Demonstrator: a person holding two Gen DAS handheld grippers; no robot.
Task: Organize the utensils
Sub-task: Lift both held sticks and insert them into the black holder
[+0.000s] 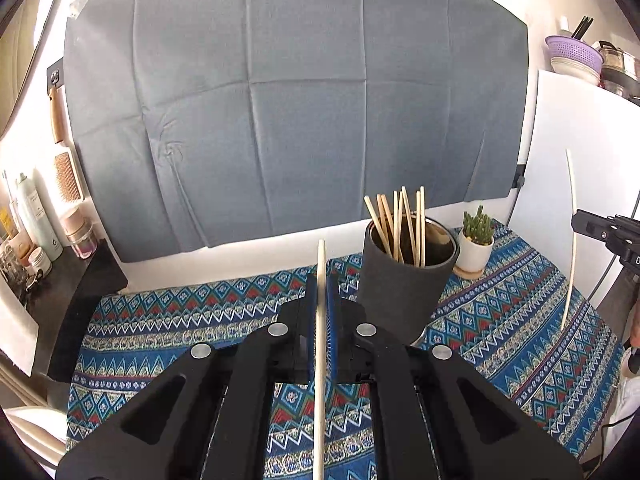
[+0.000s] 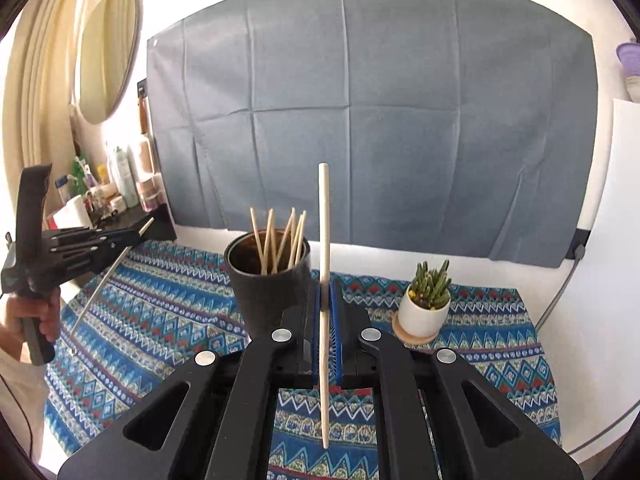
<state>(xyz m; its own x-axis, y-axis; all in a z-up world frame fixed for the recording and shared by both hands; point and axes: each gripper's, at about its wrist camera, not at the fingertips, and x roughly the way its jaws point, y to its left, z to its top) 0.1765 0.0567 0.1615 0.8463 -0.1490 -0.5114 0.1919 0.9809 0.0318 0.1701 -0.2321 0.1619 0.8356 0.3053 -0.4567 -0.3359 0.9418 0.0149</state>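
A dark cylindrical holder (image 1: pixel 404 280) (image 2: pixel 272 288) stands on the patterned cloth with several wooden chopsticks (image 1: pixel 400 224) (image 2: pixel 280 240) upright in it. My left gripper (image 1: pixel 321 280) is shut on a pale chopstick (image 1: pixel 320 360), held left of the holder and above the cloth; it also shows in the right wrist view (image 2: pixel 108 268). My right gripper (image 2: pixel 326 288) is shut on another pale chopstick (image 2: pixel 325 240), held upright just right of the holder. That gripper (image 1: pixel 600 232) and its chopstick (image 1: pixel 572 240) show at the right edge of the left wrist view.
A small cactus in a white pot (image 1: pixel 476 240) (image 2: pixel 426 304) sits on a coaster right of the holder. The blue patterned cloth (image 1: pixel 180 320) (image 2: pixel 160 300) covers the table. A grey sheet (image 1: pixel 296 100) hangs behind. Bottles and jars (image 1: pixel 36 232) crowd a shelf at left.
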